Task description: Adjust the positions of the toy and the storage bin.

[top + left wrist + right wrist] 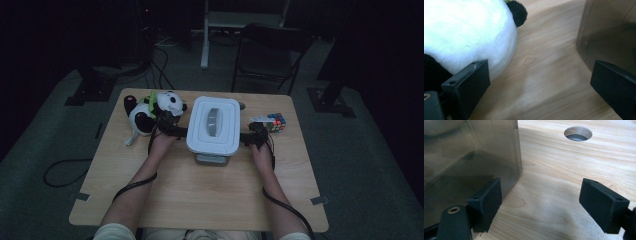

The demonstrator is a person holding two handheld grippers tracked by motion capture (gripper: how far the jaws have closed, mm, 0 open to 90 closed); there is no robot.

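A translucent grey box (212, 159) with a white lid (214, 125) stands mid-table. My left gripper (174, 129) is at its left side, my right gripper (251, 136) at its right side. In the left gripper view the left gripper (539, 85) is open over bare wood, with the plush panda (469, 32) beside one jaw and the box wall (609, 32) beside the other. The right gripper (541, 202) is open too, one jaw against the box wall (469, 157), nothing between the jaws.
The panda (152, 111) lies at the table's back left, close to my left hand. A Rubik's cube (276, 121) sits just behind my right gripper. A round hole (577, 133) is cut in the wooden table (200, 195). A dark chair (272, 50) stands behind the table.
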